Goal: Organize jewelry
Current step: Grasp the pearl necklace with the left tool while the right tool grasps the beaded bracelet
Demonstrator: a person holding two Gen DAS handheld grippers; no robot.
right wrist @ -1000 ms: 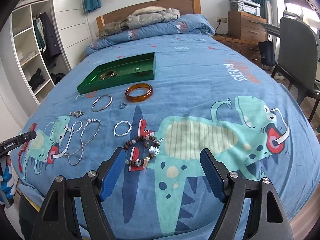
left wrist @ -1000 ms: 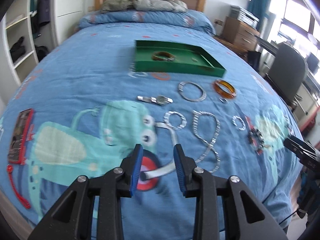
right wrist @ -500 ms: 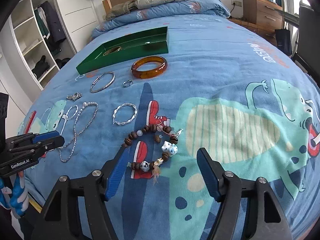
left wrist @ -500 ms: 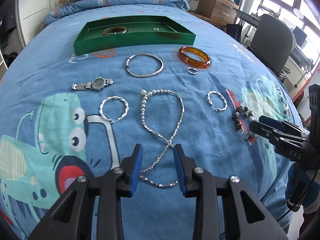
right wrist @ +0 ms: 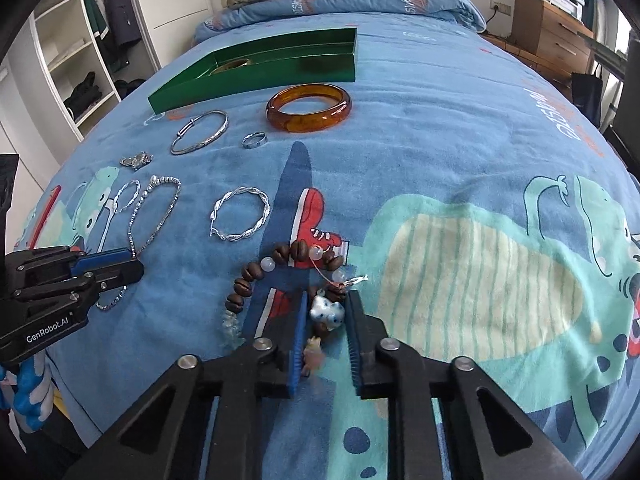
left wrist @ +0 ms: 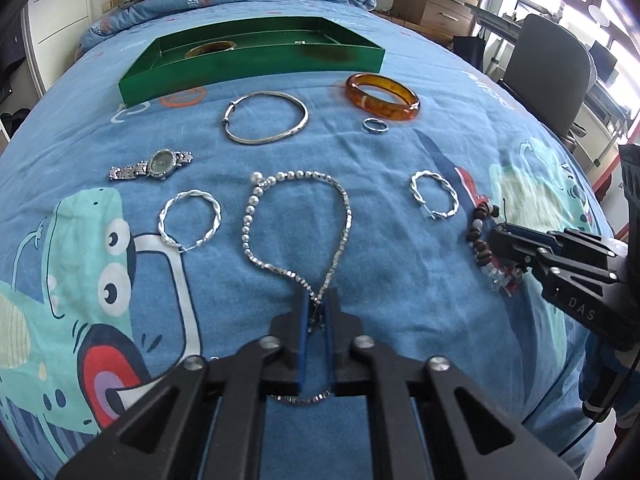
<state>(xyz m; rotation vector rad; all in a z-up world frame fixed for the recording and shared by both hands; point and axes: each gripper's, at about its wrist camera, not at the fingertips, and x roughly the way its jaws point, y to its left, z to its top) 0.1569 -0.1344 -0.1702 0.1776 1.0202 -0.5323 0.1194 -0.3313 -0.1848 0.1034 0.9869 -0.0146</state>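
Jewelry lies spread on a blue dinosaur bedspread. My left gripper (left wrist: pixel 316 304) is shut on the silver and pearl necklace (left wrist: pixel 296 224) where its strands cross. My right gripper (right wrist: pixel 326 312) is shut on the brown bead bracelet (right wrist: pixel 276 264) at its blue-spotted white charm (right wrist: pixel 327 312); the same gripper shows in the left wrist view (left wrist: pixel 504 248). A green tray (left wrist: pixel 256 60) holding a bangle (left wrist: pixel 210 49) stands farther up the bed.
On the bedspread lie an amber bangle (left wrist: pixel 382 96), a silver bangle (left wrist: pixel 266 118), a small ring (left wrist: pixel 375 125), a watch (left wrist: pixel 152 166) and two twisted silver hoops (left wrist: pixel 190 220) (left wrist: pixel 434 200). A chair (left wrist: pixel 548 68) and drawers (left wrist: pixel 436 10) stand to the right.
Both grippers have moved forward and down onto the bedspread and closed: the left on the necklace, the right on the bead bracelet's charm.
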